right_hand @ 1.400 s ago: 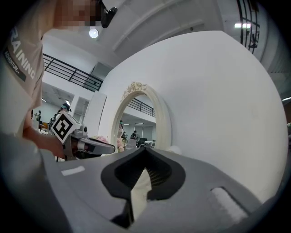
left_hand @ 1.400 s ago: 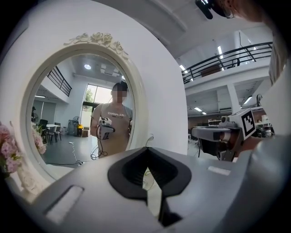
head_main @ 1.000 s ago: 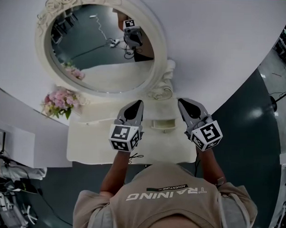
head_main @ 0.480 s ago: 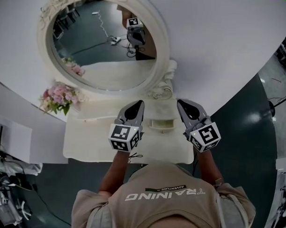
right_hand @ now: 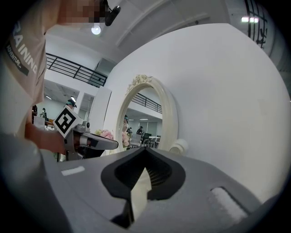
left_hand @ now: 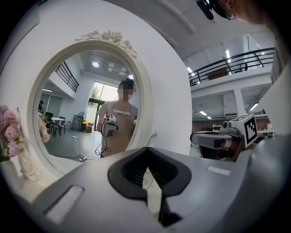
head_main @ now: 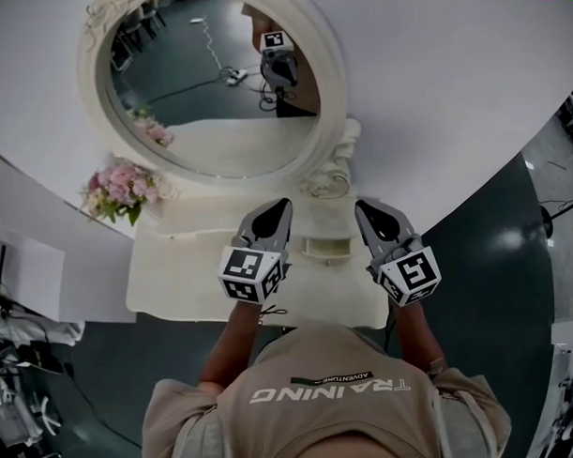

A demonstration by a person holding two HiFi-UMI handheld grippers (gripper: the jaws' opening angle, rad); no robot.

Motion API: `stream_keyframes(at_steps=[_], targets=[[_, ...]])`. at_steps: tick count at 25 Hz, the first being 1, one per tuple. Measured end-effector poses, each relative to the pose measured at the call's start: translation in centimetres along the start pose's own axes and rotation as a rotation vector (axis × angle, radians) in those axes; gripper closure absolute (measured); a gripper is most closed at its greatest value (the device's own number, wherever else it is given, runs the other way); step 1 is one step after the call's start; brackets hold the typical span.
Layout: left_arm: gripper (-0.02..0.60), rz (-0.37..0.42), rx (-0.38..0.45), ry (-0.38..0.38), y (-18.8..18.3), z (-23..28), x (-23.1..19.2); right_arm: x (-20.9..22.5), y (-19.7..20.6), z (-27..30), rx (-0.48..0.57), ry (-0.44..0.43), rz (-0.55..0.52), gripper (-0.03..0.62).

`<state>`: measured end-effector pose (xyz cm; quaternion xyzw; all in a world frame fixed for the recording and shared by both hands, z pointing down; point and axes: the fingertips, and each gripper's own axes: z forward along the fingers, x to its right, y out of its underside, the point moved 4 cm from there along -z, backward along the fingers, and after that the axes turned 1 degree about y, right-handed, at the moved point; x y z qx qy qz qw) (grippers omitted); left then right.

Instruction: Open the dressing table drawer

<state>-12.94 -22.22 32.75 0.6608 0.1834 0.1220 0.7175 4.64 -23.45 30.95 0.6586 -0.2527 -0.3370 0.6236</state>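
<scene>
The small drawer (head_main: 325,248) sits in the low tier at the back of the cream counter (head_main: 172,285), just under the foot of the oval mirror (head_main: 212,85). In the head view it lies between my two tongs. My left tongs (head_main: 283,206) point at the mirror's base just to its left, and my right tongs (head_main: 362,207) are just to its right. Neither touches it. Both hang level above the counter.

Both pairs are pressed together at the tips, with nothing pinched between them.

My chest and arms cut off the near edge of the counter in the head view. I can make out a small knob on the drawer front, but I cannot tell whether the drawer is ajar.

Neither tongs view shows the drawer, because the grey tong bodies fill the lower part of each. The left tongs view faces the mirror and my reflection in it. The right tongs view catches the mirror edge-on, the pink flowers (head_main: 119,187) and my left tongs' marker cube (head_main: 252,274).
</scene>
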Motion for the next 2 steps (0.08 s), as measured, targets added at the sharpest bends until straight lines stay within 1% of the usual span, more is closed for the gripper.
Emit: stream_keyframes(at_steps=[2], targets=[[0.563, -0.001, 0.000, -0.006, 0.09, 0.04, -0.18, 0.15, -0.01, 0.07, -0.004, -0.001, -0.009, 0.591]])
